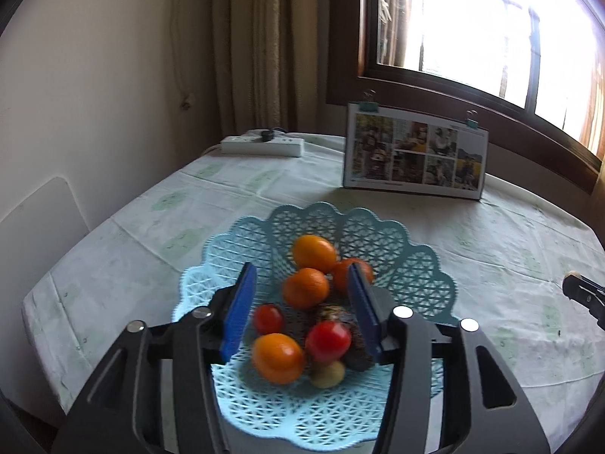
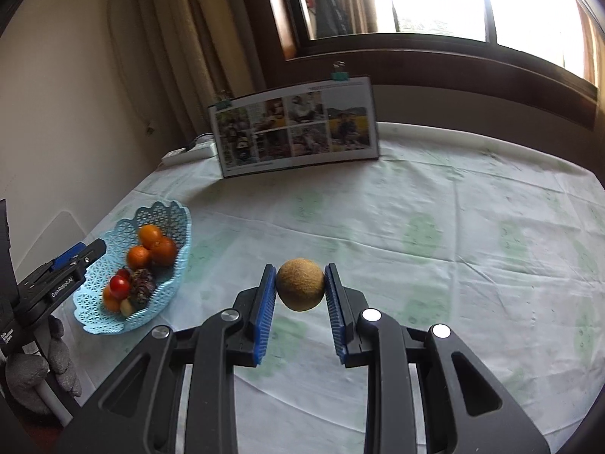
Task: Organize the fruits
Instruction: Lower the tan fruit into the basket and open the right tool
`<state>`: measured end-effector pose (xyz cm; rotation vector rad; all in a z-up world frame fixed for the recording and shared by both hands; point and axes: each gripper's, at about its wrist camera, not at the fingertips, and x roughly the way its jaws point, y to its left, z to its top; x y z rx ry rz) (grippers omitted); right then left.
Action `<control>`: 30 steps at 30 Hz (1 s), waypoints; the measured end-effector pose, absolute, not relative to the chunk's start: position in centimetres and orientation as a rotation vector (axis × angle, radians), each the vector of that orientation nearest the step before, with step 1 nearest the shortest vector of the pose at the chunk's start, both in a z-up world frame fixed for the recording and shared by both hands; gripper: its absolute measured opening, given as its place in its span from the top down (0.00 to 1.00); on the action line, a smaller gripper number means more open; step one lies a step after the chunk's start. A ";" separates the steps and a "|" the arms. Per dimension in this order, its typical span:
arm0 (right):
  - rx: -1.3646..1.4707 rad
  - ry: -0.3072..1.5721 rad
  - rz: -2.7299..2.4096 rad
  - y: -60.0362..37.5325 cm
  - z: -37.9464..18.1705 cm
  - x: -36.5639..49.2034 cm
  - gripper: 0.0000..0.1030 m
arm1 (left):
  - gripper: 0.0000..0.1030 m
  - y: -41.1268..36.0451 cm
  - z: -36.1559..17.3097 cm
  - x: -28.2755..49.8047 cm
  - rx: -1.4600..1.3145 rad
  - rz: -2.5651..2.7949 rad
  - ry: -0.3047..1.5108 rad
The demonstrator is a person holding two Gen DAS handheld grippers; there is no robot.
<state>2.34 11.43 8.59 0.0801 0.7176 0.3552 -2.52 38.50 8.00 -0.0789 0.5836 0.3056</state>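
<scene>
Task looks nearly done, judging by how things lie. The light-blue scalloped plastic lattice basket (image 1: pixel 401 261) on the pale green-patterned tablecloth (image 2: pixel 435 227) already holds most of the fruit: three round oranges at the back (image 1: pixel 314 252), a fourth orange at the front (image 1: pixel 278 357), two small red tomatoes (image 1: pixel 328 341), a small yellowish fruit (image 1: pixel 328 374) and a dark scaly-skinned fruit (image 2: pixel 141 286), partly hidden in the left wrist view. The one piece outside the basket is the round brown fuzzy fruit (image 2: pixel 300 283), prob. a kiwi, pinched between the blue ribbed pads (image 2: pixel 264 310) of the right gripper (image 2: pixel 300 285); the jaws are closed about halfway, both pads touching its sides, and it appears lifted off the cloth, well apart from the basket and to the basket's right. The left gripper (image 1: pixel 302 295) hangs over the basket w/ jaws spread wide and nothing between them, the fruit pile visible through the gap; it isn't touching any fruit as far as I can tell. No other loose fruit shows on the cloth in either view. What's left, by my read: carry the brown fruit across to the basket and set it in, ideally in the free mesh at the front or left side, since the centre is already crowded. Behind stand a clipped photo board (image 1: pixel 414 155) and a white power strip (image 1: pixel 262 145), not part of the job.
</scene>
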 end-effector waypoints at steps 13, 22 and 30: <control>-0.009 0.706 0.559 21.6 9.6 2.8 0.74 | 0.38 43.4 6.9 -4.8 -0.138 0.408 0.600; -0.036 0.732 0.604 25.1 8.6 3.0 0.74 | 0.37 44.3 6.5 -5.1 -0.141 0.426 0.608; -0.038 0.743 0.603 25.6 8.1 3.3 0.74 | 0.30 44.2 6.6 -5.1 -0.132 0.436 0.599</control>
